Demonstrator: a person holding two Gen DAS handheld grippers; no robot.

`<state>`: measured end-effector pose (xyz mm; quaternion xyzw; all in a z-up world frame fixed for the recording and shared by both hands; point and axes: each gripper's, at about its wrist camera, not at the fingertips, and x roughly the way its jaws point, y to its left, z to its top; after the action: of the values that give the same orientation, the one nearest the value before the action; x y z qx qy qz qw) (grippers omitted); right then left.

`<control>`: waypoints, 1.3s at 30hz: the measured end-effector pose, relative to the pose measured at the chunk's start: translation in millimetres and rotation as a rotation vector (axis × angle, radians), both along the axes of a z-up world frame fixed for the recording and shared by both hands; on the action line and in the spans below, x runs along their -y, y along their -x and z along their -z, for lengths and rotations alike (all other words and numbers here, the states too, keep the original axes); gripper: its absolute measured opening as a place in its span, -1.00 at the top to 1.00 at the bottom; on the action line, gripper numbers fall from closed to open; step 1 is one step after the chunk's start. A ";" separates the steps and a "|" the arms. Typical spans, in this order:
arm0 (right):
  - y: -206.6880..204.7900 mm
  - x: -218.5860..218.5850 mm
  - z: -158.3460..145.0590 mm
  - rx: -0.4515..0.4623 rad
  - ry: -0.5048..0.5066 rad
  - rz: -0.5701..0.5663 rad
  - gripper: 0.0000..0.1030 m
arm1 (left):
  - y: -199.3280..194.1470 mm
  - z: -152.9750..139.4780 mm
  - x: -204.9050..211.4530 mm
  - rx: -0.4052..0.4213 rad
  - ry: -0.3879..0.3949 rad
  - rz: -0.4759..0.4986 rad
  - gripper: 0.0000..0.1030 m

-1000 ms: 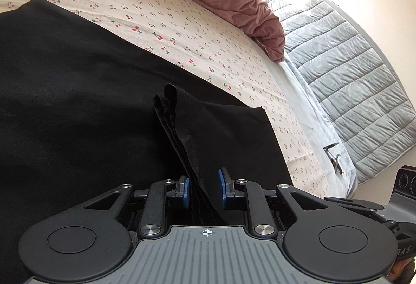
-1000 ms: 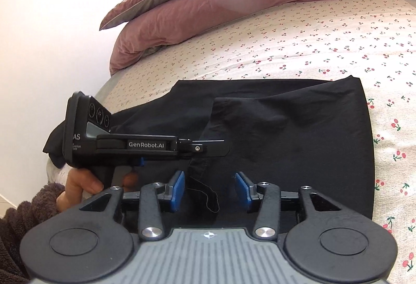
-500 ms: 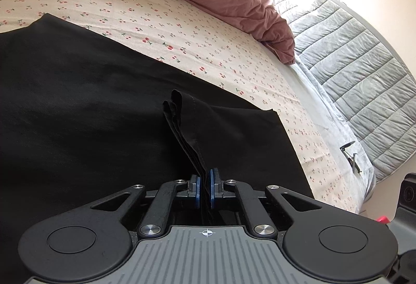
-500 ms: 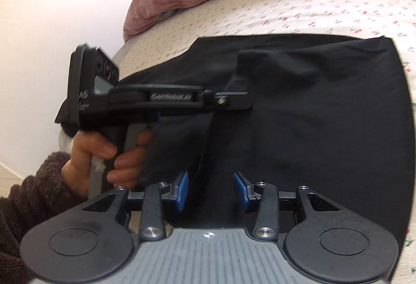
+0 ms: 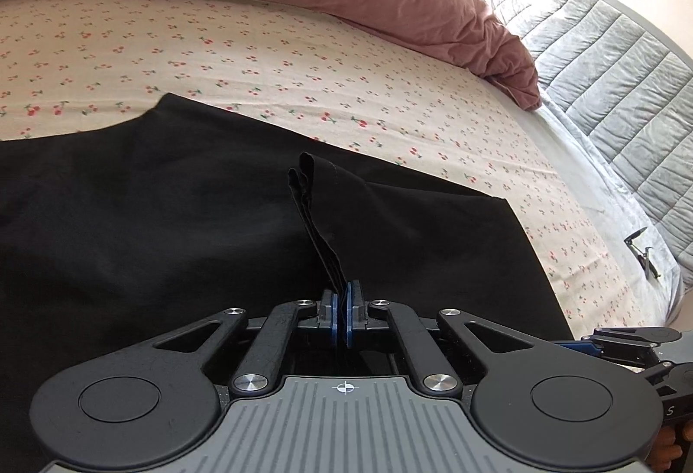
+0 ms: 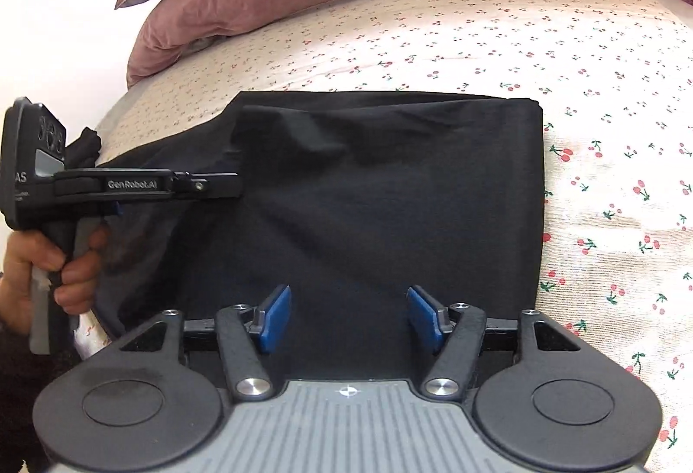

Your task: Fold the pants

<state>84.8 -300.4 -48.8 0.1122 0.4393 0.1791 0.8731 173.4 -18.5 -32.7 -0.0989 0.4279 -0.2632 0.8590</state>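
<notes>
On the sheet (image 6: 606, 83), left tongs (image 5: 345, 315) pinch the pants (image 6: 390, 191) edge; right tongs (image 6: 348, 315) gape.

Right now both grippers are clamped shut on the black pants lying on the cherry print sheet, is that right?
Not quite. Only the left gripper is shut on the black pants. The right wrist view shows the right gripper open, its jaws spread above the fabric. The cherry print sheet part is correct.
</notes>
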 end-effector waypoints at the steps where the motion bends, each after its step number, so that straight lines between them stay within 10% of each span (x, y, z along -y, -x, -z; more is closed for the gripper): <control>1: -0.8 -4.5 0.3 0.004 0.010 -0.012 -0.21 | -1.6 -2.3 -7.5 -0.001 -0.007 -0.012 0.98; 20: -19.4 -71.2 -1.5 0.093 0.130 -0.174 -0.50 | 1.1 -41.3 -200.5 0.073 -0.214 -0.289 1.00; 28: -26.4 -89.8 -1.5 0.098 0.134 -0.188 -0.51 | 9.5 -30.1 -260.6 -0.051 0.058 -0.353 0.99; 31: -26.6 -92.1 -0.5 0.093 0.126 -0.176 -0.53 | 11.2 -21.7 -245.0 -0.091 0.170 -0.265 0.58; 34: -25.4 -92.7 -0.8 0.095 0.127 -0.173 -0.53 | 7.8 -12.2 -218.4 -0.133 0.142 -0.198 0.06; 39: -23.0 -91.3 -0.7 0.095 0.127 -0.167 -0.53 | -2.3 6.4 -196.0 -0.169 0.120 -0.183 0.07</control>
<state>107.8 -209.0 -48.1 0.0108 0.4156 0.2282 0.8804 175.7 177.5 -39.1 -0.2104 0.4712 -0.1993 0.8330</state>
